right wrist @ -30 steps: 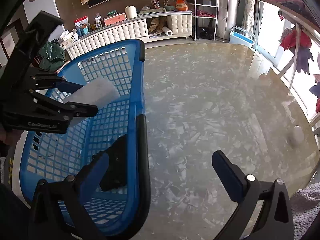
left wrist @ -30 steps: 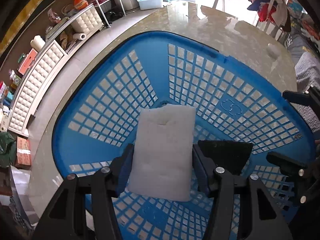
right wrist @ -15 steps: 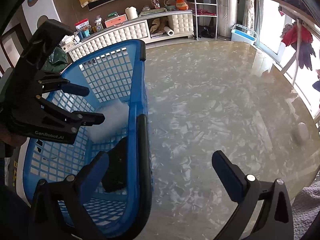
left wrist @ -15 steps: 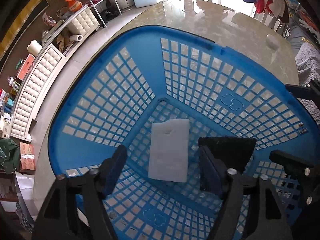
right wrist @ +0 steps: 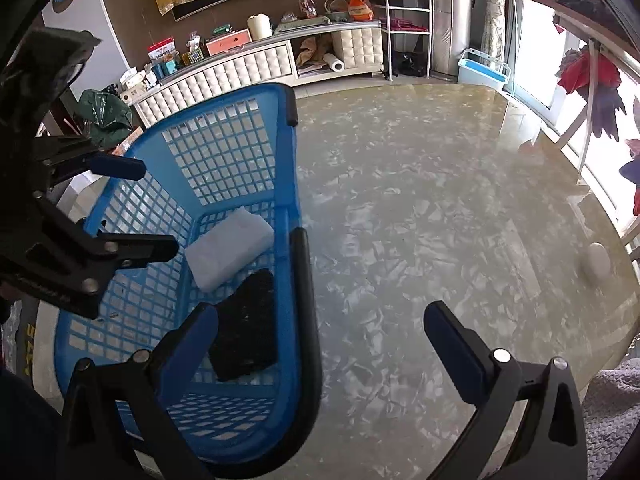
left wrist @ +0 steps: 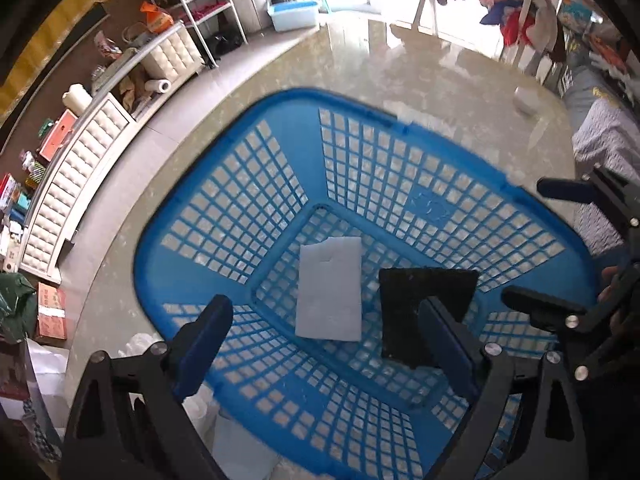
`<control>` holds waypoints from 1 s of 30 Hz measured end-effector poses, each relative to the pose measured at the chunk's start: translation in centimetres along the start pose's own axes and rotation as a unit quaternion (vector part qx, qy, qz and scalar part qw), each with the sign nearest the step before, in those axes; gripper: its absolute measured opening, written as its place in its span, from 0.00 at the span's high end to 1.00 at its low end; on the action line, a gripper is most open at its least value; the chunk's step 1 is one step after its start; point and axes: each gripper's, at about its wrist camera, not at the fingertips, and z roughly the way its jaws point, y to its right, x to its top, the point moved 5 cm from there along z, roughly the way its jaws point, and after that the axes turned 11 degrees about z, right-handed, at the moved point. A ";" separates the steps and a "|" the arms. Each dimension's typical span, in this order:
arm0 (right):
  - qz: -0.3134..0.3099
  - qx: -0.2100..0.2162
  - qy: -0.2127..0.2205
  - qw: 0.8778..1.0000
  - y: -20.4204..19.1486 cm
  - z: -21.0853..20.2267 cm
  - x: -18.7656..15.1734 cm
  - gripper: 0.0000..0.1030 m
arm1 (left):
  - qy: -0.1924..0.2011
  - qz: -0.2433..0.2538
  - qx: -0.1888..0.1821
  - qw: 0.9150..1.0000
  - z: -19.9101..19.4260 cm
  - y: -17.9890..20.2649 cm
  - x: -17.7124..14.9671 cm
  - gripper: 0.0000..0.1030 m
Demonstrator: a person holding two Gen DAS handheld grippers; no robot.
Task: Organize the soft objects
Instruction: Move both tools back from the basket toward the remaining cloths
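White sponge (left wrist: 329, 288): in basket (left wrist: 288, 128), likely light, squashy; pinch long sides. Left gripper (left wrist: 326, 354) just opened wide, empty.

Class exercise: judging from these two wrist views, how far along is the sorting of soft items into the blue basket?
Done: the white sponge and black sponge lie side by side in the blue basket. In hand: nothing; left gripper has just been opening, right gripper is open. Left: possibly the small white object on the table.

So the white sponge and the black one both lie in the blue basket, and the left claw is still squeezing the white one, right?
Not quite. In the left wrist view the left gripper is open above the white sponge, its jaws having just spread. Both it and the black sponge do lie in the blue basket.
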 end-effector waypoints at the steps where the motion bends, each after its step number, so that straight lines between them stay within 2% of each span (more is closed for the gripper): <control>1: 0.000 0.000 0.001 1.000 -0.2 -0.2 0.0 0.00 | 0.005 -0.003 0.001 1.000 -0.5 0.0 -0.2 0.09; 6: -0.004 -0.001 0.008 1.000 -1.2 -1.5 -0.2 0.00 | 0.026 -0.030 -0.004 0.999 -2.9 -0.4 -1.8 0.06; 8: -0.003 -0.002 0.011 1.000 -1.4 -1.7 -0.1 0.00 | 0.037 -0.042 -0.001 0.998 -4.0 -0.8 -2.7 0.00; 19: -0.020 0.005 0.028 0.999 -5.0 -4.1 -0.8 0.00 | 0.087 -0.094 0.007 0.992 -8.6 -1.7 -8.3 0.00; 24: -0.035 0.010 0.027 0.999 -7.2 -4.6 -1.5 0.00 | 0.101 -0.115 0.025 0.988 -9.9 -2.0 -11.0 0.00; 30: -0.057 0.014 0.028 0.998 -9.9 -4.8 -1.9 0.00 | 0.112 -0.154 0.024 0.981 -11.2 -3.0 -14.6 0.00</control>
